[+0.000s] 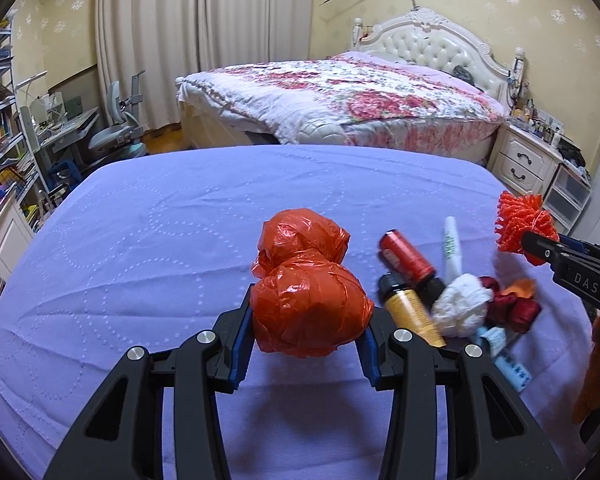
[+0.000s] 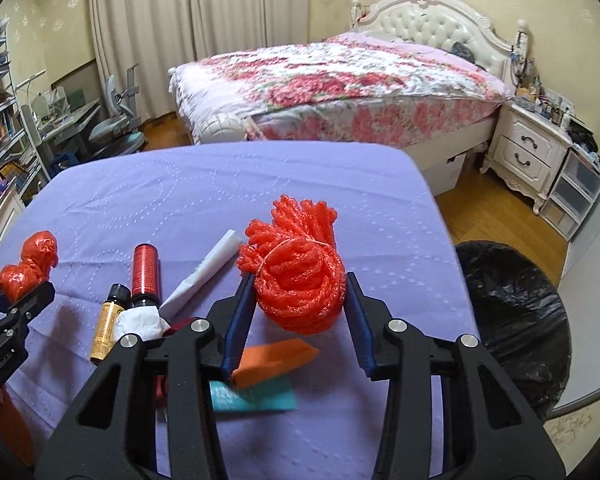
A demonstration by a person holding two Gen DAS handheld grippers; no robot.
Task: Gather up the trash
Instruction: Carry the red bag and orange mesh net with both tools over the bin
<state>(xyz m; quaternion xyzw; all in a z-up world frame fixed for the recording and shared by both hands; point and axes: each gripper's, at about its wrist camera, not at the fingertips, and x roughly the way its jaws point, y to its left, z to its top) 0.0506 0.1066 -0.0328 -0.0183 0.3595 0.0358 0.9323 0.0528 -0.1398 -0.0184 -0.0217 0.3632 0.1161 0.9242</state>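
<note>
plastic bag (image 1: 308,308): orange-red
mesh bundle (image 2: 300,280): orange-red
table (image 1: 180,220): lilac cloth, dotted rings
bin liner (image 2: 516,320): black

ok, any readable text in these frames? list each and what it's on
"DAS": right gripper body, rest cut off.
"GenRobot.AI": left gripper body, small, uncertain.
Yellow bottle, red can, white tube, teal packet: print too blurred to read.

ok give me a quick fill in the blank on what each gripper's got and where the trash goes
1. The left gripper is shut on the crumpled ____ plastic bag.
2. The right gripper is shut on the red mesh ____.
3. The bin beside the table is lined with a ____ bag.

Missing words: red; bundle; black
</note>
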